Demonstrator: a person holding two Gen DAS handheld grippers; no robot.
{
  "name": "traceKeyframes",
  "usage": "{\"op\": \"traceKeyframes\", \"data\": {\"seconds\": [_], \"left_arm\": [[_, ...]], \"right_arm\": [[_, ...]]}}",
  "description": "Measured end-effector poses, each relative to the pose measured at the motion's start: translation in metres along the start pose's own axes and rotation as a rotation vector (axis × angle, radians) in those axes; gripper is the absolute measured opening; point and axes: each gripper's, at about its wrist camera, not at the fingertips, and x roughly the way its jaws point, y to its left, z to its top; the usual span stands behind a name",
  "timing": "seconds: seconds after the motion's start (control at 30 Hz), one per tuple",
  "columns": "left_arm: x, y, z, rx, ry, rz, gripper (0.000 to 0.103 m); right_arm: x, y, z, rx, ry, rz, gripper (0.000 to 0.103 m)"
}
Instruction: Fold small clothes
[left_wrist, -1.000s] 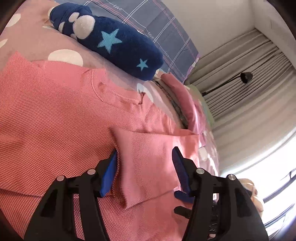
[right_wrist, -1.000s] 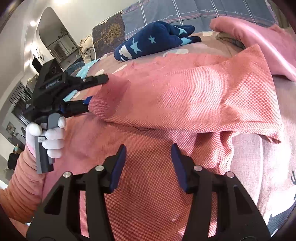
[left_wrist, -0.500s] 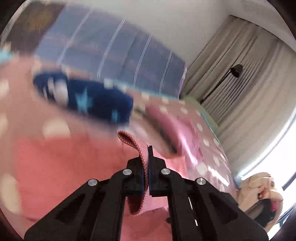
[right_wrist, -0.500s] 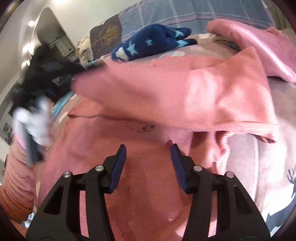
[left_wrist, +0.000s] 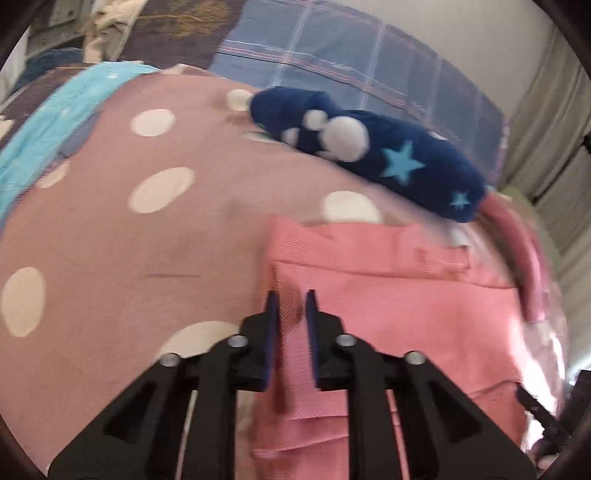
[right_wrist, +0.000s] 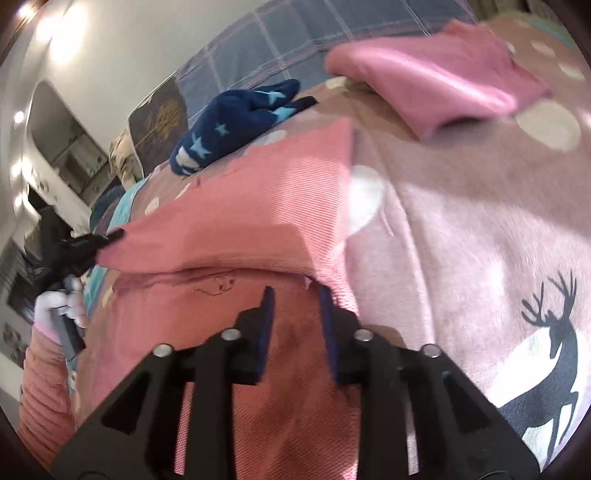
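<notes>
The left gripper (left_wrist: 291, 301), jaws narrowed to a small gap, stands over a folded-in edge of the coral-pink shirt (left_wrist: 388, 314); whether its pads actually pinch cloth cannot be told through the blur. The right gripper (right_wrist: 293, 295), jaws a little apart, hovers over the same shirt (right_wrist: 236, 229) at its near end, holding nothing that shows. The garment lies on the polka-dot bedspread (left_wrist: 110, 240) with one flap laid across the body (a first fold, by the look of it), so the job seems roughly midway, further folds remaining. A navy star-print fleece (left_wrist: 388, 155) and a pink garment (right_wrist: 436, 85) wait at the far side, apparently unfolded. No basket or container is visible.
</notes>
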Motion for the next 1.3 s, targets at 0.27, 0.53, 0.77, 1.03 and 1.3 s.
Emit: {"op": "traceKeyframes", "data": {"seconds": [0.27,0.53,0.77,1.03,1.3], "left_arm": [[-0.033,-0.027,0.002,0.097,-0.083,-0.09,0.036],[0.013,-0.059,-0.041,0.267,0.017,0.016,0.051],[0.018,-0.061,-0.043,0.293,0.012,0.039,0.053],[0.018,-0.06,-0.047,0.295,0.003,0.035,0.056],[0.018,-0.06,-0.047,0.303,0.0,0.038,0.059]], "right_arm": [[-0.001,-0.017,-0.001,0.106,-0.028,0.001,0.007],[-0.03,-0.076,0.002,0.373,-0.11,-0.023,0.009],[-0.005,-0.014,0.052,0.061,-0.063,-0.051,0.046],[0.032,0.053,0.008,-0.444,0.062,-0.33,0.061],[0.0,-0.026,0.021,-0.071,0.007,-0.283,0.052]]}}
